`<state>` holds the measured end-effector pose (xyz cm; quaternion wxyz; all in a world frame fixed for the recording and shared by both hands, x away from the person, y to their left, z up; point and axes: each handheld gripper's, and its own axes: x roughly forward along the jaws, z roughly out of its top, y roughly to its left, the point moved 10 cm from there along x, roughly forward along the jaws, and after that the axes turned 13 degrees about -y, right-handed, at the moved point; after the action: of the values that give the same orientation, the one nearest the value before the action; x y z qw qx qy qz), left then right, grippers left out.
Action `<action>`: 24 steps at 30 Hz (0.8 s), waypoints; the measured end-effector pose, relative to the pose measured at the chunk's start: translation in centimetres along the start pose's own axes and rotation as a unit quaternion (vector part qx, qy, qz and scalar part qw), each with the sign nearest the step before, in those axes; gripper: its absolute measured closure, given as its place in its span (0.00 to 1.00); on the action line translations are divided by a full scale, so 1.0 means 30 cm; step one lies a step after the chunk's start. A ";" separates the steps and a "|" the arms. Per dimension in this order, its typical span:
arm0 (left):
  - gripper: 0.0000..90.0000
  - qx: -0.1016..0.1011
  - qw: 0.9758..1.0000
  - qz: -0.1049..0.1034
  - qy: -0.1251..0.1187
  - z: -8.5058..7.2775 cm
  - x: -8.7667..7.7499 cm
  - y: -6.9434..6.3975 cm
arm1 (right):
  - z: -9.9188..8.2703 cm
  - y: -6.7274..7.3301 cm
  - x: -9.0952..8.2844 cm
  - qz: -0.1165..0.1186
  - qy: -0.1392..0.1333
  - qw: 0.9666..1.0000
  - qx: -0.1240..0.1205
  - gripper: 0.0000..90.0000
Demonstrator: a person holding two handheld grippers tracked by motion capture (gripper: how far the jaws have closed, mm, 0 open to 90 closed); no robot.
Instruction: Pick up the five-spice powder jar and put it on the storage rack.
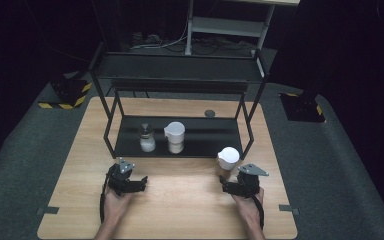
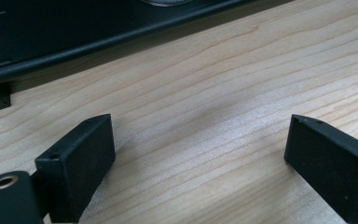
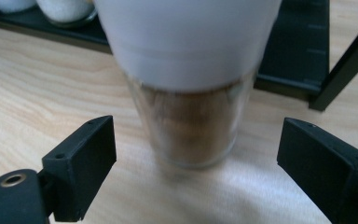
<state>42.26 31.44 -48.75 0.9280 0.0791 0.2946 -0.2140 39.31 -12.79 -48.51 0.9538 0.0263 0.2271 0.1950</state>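
Observation:
A glass jar with a white pour lid (image 1: 227, 161) (image 3: 191, 93), filled with brown powder, stands on the wooden table just right of the shelf's front. My right gripper (image 1: 230, 186) (image 3: 196, 172) sits close in front of it, open, its jaws wide on either side without touching the glass. My left gripper (image 1: 139, 183) (image 2: 200, 163) rests open over bare wood near the black shelf's front edge (image 2: 98, 42). On the shelf's lower tray (image 1: 215, 137) stand a small shaker with white contents (image 1: 146, 137) and a second white-lidded jar (image 1: 175, 137).
The black metal shelf frame (image 1: 177, 85) spans the table's far half, with upright posts (image 1: 247, 127) near the jar. A small dark disc (image 1: 209, 113) lies at the back of the table. Open wood (image 1: 180, 200) lies between my two hands.

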 end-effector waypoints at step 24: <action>0.09 0.000 1.000 0.000 0.000 0.000 0.000 0.000 | 0.024 0.029 0.083 -0.025 -0.012 1.000 0.007 0.20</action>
<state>42.26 31.44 -48.74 0.9280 0.0792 0.2947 -0.2138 41.37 -11.01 -48.80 0.9608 0.0298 0.2174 0.1693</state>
